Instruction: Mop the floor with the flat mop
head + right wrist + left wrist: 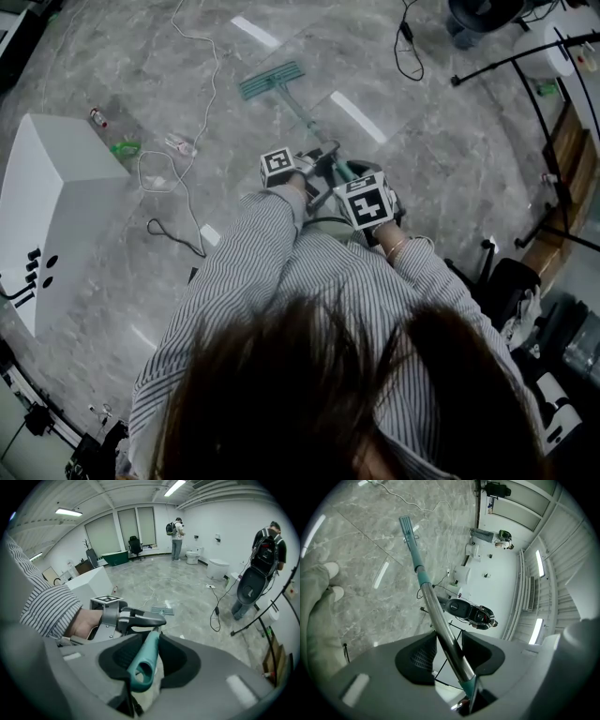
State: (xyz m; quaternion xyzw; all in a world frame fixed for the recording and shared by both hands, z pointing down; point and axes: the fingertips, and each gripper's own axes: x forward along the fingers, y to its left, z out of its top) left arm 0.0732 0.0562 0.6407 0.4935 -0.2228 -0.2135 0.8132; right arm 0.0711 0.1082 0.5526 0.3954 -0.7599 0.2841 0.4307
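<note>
The flat mop's green head (pixel 271 80) lies on the grey marble floor ahead, and its pole (pixel 302 115) slants back to my hands. My left gripper (pixel 314 171) is shut on the metal pole (pixel 440 620) lower down; the mop head (pixel 407 527) shows far along it in the left gripper view. My right gripper (pixel 367 217) is shut on the teal handle end (pixel 145 660) of the mop. In the right gripper view the left gripper (pixel 133 619) sits just beyond the handle, and the mop head (pixel 162 611) rests on the floor behind it.
A white box-like unit (pixel 52 211) stands at the left, with a white cable (pixel 192 141), a green item (pixel 125 148) and a bottle (pixel 97 117) on the floor beside it. Black stands and cables (pixel 525 56) crowd the right. Two people (pixel 262 569) stand farther off in the room.
</note>
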